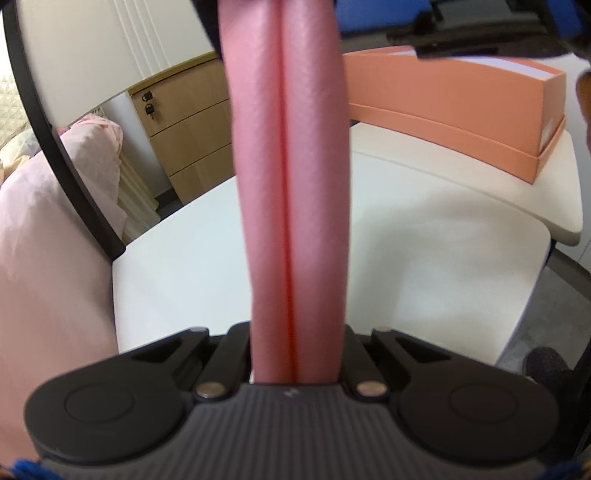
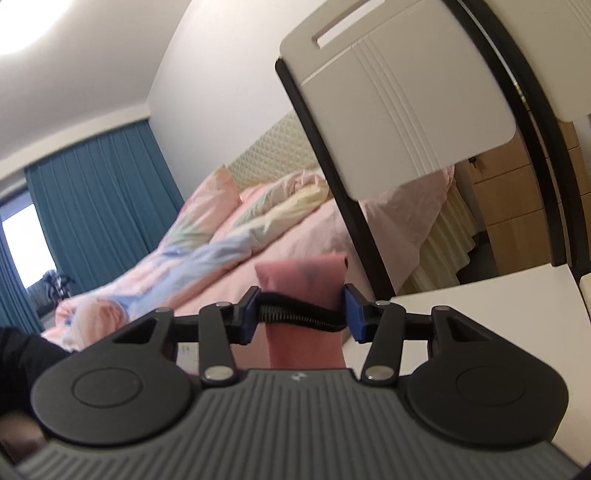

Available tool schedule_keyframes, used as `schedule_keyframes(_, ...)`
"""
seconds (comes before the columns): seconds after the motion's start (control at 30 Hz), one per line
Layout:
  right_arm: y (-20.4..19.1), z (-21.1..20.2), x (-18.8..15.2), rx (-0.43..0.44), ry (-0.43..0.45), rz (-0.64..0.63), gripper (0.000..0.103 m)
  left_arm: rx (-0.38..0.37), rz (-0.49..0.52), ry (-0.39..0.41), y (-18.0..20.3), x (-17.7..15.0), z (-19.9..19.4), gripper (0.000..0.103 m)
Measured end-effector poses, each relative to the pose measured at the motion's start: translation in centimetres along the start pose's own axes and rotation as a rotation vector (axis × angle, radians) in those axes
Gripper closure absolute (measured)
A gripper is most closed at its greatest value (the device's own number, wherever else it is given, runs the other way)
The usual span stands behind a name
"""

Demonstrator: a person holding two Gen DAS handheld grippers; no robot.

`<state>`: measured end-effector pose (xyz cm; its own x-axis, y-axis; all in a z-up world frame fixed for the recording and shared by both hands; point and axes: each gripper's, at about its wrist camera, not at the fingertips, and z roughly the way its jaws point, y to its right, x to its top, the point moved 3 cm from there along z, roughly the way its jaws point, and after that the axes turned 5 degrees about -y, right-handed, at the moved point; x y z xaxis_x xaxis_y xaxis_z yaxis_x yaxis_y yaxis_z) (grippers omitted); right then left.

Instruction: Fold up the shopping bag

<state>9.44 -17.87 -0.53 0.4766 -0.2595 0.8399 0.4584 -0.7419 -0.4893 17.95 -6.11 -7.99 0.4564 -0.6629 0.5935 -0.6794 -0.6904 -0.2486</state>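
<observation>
Pink shopping bag stretched between two grippers above the white bench.
Left gripper (image 1: pixel 284 22) fingers pressed together on the shopping bag (image 1: pixel 291 192), running toward twelve o'clock over the bench (image 1: pixel 192 266); right gripper (image 2: pixel 301 308) fingers part-spread, the folded bag (image 2: pixel 301 277) between them, contact unclear.

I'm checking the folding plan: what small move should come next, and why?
Probably lower the bag onto the table. It is held as a narrow folded strip, clamped in the shut left gripper and filling the right gripper's jaws, and the surface beneath could support the next fold.
</observation>
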Motion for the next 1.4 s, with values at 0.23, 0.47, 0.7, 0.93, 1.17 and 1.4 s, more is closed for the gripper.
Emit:
schedule_keyframes(0.23,0.8,0.7,-0.8,0.0,-0.023,0.035,0.064,-0.011,0.003,-0.002,0.1,0.2,-0.2,0.098)
schedule_keyframes(0.47,2.4,-0.4,0.6,0.049,0.018,0.142,0.055,-0.016,-0.016,0.004,-0.2,0.0,-0.8,0.097)
schedule_keyframes(0.7,2.1,-2.4,2.2,0.095,0.102,0.129,0.047,-0.029,-0.013,-0.001,0.2,0.2,-0.6,0.097)
schedule_keyframes(0.93,4.0,-2.9,2.3,0.047,0.139,0.212,0.047,-0.016,0.03,0.029,0.9,0.4,-1.1,0.097)
schedule_keyframes(1.17,4.8,-2.6,2.1,0.016,0.123,0.219,0.047,0.01,0.072,0.083,1.0,0.8,-1.9,0.098)
schedule_keyframes(1.4,6.4,-1.2,0.6,0.059,0.053,0.366,0.048,0.081,0.096,0.15,0.8,1.3,-2.0,0.098)
